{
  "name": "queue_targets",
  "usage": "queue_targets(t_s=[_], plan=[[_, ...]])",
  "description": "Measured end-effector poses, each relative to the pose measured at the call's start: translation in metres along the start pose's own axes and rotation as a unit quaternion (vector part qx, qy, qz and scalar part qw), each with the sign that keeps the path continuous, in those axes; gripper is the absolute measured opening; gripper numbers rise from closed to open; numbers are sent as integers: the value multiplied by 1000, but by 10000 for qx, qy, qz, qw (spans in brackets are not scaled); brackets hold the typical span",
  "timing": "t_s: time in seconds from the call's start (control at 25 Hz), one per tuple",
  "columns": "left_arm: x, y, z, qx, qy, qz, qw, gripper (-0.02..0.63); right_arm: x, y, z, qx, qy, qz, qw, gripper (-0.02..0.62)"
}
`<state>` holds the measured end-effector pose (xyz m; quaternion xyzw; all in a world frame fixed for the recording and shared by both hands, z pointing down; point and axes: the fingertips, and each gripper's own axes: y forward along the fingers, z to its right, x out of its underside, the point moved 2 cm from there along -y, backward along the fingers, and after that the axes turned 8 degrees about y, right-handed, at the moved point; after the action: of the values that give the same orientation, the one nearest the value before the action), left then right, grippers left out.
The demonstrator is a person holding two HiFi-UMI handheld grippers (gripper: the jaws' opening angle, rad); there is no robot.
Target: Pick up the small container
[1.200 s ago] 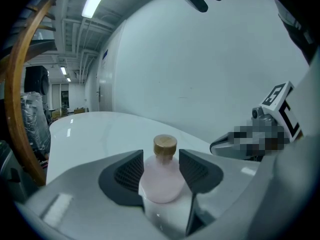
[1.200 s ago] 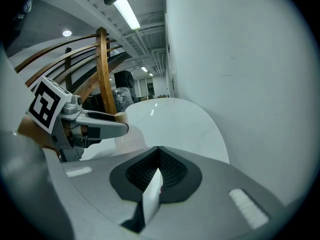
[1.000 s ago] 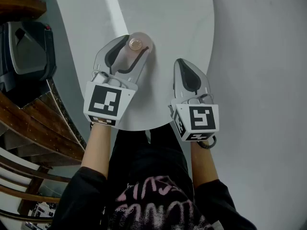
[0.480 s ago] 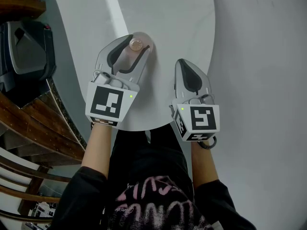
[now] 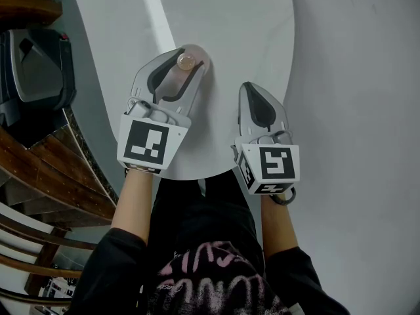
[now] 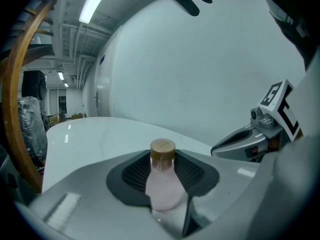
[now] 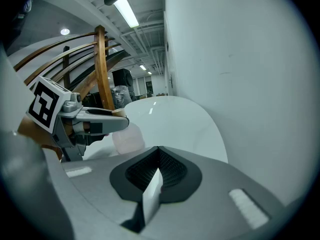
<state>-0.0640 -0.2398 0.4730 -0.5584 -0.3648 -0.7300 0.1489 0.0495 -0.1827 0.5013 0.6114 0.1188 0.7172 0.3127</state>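
The small container [image 5: 186,62] is a pale pink bottle with a round wooden cap, standing on the white round table [image 5: 230,25]. My left gripper [image 5: 184,56] holds it between its dark pads, shut on the body. In the left gripper view the bottle [image 6: 163,179] rises upright between the jaws, with its base hidden. My right gripper [image 5: 250,88] rests shut and empty near the table's front edge, right of the bottle. In the right gripper view its pads [image 7: 159,170] meet, and the bottle [image 7: 127,140] shows to the left under the left gripper [image 7: 95,121].
A wooden chair [image 5: 46,176] and a dark seat-like object [image 5: 33,64] stand left of the table. Grey floor [image 5: 361,77] lies to the right. The person's dark-clothed body is against the table's near edge. The right gripper [image 6: 245,141] shows in the left gripper view.
The left gripper has edged slightly to the right around the bottle. The right gripper has stayed in place.
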Motion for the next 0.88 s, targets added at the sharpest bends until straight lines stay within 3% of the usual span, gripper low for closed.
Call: queue_targets(t_s=[0.88], plan=[[-9, 1, -5, -52, -26, 173, 9998, 141, -2, -6, 9, 116, 47, 29, 9999, 11]])
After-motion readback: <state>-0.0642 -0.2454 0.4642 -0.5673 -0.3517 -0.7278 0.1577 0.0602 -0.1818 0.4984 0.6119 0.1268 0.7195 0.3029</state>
